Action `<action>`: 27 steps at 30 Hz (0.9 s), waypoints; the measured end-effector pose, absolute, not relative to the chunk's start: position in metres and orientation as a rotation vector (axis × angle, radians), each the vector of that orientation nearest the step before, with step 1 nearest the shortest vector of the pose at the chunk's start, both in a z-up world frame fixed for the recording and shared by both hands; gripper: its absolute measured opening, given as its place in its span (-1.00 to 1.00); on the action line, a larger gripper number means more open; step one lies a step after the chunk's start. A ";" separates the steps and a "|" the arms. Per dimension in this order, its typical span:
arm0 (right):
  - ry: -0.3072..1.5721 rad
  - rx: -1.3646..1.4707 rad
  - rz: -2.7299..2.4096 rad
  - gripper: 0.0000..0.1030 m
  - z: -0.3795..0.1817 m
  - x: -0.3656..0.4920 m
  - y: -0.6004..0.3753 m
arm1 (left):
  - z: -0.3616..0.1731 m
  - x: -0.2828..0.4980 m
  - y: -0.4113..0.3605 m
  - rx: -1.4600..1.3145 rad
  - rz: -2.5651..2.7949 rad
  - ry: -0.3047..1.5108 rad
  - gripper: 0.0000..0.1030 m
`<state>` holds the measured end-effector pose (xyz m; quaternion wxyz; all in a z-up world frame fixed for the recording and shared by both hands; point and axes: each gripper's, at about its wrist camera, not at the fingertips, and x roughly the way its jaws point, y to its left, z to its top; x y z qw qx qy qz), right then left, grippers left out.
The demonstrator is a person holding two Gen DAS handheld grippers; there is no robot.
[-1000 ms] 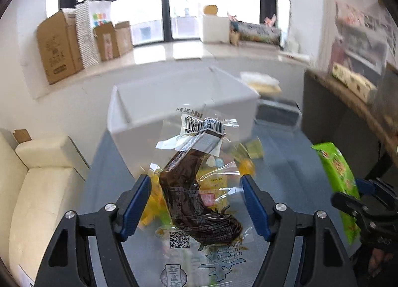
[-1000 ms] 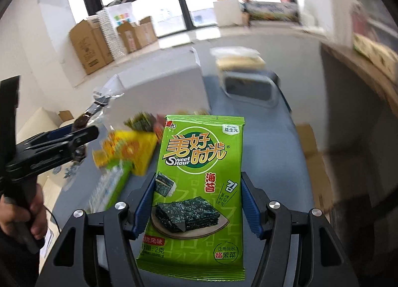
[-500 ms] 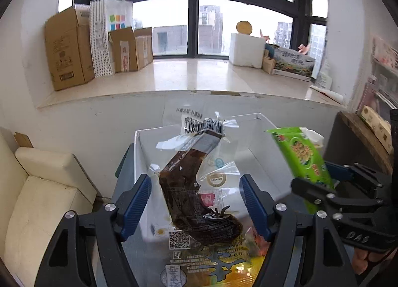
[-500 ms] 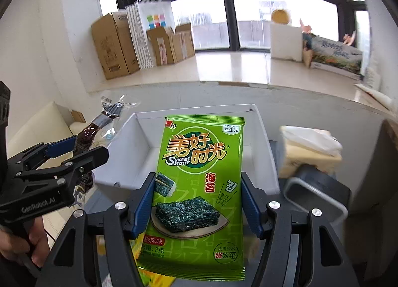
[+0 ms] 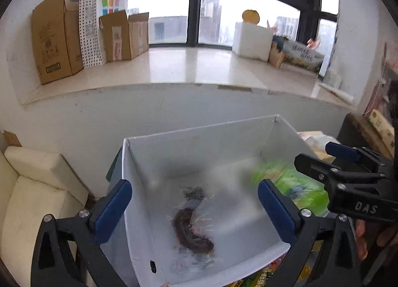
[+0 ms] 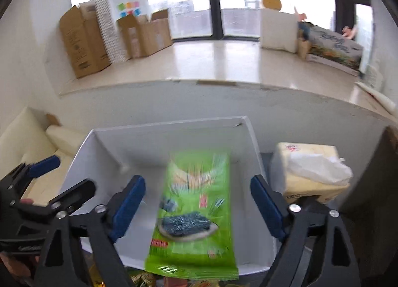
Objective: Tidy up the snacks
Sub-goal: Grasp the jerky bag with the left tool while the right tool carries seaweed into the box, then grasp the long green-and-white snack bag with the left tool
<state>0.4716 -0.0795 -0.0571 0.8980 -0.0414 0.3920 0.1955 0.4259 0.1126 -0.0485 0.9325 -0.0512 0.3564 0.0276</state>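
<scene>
L gripper (image 5: 194, 208) over white box (image 5: 199, 138), jaws opening, wide apart, pads clear of everything. Brown snack (image 5: 191, 229) in clear wrap below and between the L pads, blurred, inside box near its front-left part; cannot tell if on the floor or mid-air. No pad touching it.

R gripper (image 6: 197, 202) also over box (image 6: 169, 130), jaws opening, gap on both sides of green pack (image 6: 196, 215). Pack between R pads but touching neither, blurred, long axis running away from cam, lower edge overlapping box's near rim in R view. In L view same pack (image 5: 293, 182) a green smear at box's right side, just under R gripper (image 5: 348, 175).

Tissue pack (image 6: 311, 167) just right of box, outside it. More snack wrappers (image 6: 141, 279) by near rim, outside box, mostly hidden. Cardboard boxes (image 5: 57, 36) on sill behind. Sofa (image 5: 27, 192) left.
</scene>
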 end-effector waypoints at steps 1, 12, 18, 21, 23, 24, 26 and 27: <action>0.806 -0.086 0.406 0.76 -0.056 0.470 -0.081 | -0.048 0.424 0.112 -0.097 0.062 0.727 1.00; 0.753 -0.149 0.421 0.76 -0.046 0.412 -0.101 | -0.034 0.370 0.101 -0.069 0.052 0.696 1.00; 0.728 -0.120 0.464 0.76 -0.041 0.349 -0.125 | -0.028 0.304 0.084 -0.071 0.031 0.665 1.00; 0.716 -0.071 0.487 0.76 -0.039 0.315 -0.140 | -0.030 0.272 0.074 -0.063 0.040 0.669 1.00; 0.727 -0.034 0.495 0.77 -0.040 0.295 -0.148 | -0.033 0.252 0.067 -0.058 0.036 0.672 1.00; 0.731 -0.025 0.499 0.77 -0.040 0.287 -0.151 | -0.035 0.244 0.064 -0.059 0.031 0.676 1.00; 0.736 -0.029 0.487 0.77 -0.044 0.267 -0.157 | -0.043 0.226 0.058 -0.065 0.033 0.688 1.00; 0.737 -0.022 0.484 0.77 -0.046 0.258 -0.160 | -0.049 0.219 0.054 -0.062 0.033 0.693 1.00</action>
